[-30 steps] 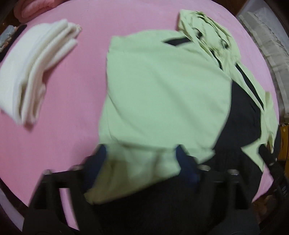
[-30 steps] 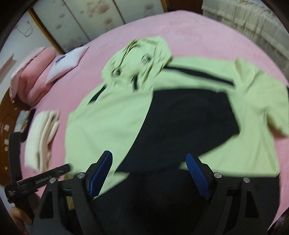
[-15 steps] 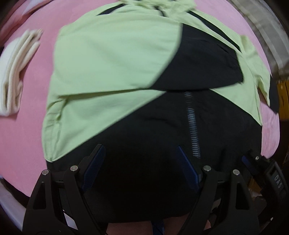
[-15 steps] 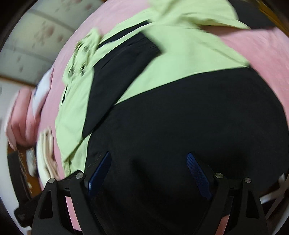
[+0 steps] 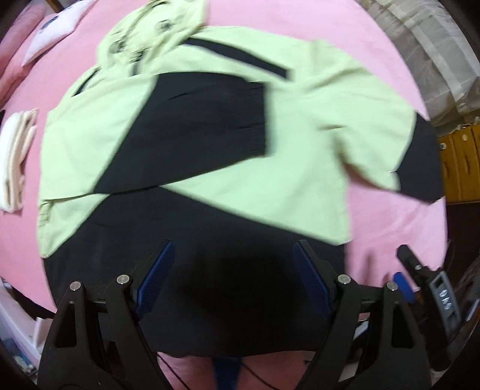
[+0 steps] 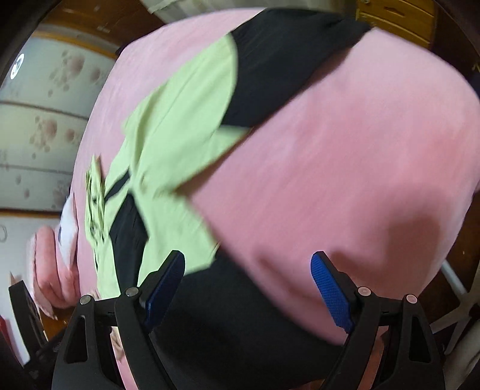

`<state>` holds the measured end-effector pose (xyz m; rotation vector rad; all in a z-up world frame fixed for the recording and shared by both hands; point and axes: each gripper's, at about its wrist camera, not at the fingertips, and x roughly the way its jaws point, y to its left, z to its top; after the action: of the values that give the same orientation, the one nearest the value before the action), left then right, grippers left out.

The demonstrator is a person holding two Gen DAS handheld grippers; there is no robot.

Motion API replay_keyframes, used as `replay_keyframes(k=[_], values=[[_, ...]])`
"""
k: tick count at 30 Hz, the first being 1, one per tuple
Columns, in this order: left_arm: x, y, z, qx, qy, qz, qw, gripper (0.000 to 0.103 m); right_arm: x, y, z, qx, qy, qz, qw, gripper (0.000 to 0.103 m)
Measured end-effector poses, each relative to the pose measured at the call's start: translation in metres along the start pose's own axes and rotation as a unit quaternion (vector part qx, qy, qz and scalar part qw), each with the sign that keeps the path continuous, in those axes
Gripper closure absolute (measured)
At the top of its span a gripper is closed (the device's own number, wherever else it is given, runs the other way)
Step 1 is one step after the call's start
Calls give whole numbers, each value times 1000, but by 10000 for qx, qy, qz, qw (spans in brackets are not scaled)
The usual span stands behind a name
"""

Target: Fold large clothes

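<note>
The jacket (image 5: 300,168) lies spread on the bed (image 5: 270,18), hood at the far end, with folded towels (image 5: 15,159) to its left.

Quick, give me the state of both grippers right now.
Left gripper: open, holding nothing, above the black hem of the jacket.
Right gripper: open, holding nothing, over the jacket's edge and the pink bedsheet.
</note>
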<state>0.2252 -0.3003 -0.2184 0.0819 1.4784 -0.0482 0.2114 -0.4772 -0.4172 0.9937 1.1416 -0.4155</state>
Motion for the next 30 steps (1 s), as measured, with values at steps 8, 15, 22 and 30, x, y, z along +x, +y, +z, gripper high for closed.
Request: replay_keyframes(k=[8,15,22,30], values=[[4,-104,22,263,9,-196,9995,24,-5,-70,90,1104,-365,243,9929,16],[24,-132,39,250,30,-255,9994,24,15,-101,136,2076,-779,684,9727,19],[35,-127,46,82,116,-62,9999,24,30,-80,161,2209,-1361,770,9627,25],[51,-97,45,-219,331,-86,9992,24,10,-121,204,2098,-1609,909,9601,89]])
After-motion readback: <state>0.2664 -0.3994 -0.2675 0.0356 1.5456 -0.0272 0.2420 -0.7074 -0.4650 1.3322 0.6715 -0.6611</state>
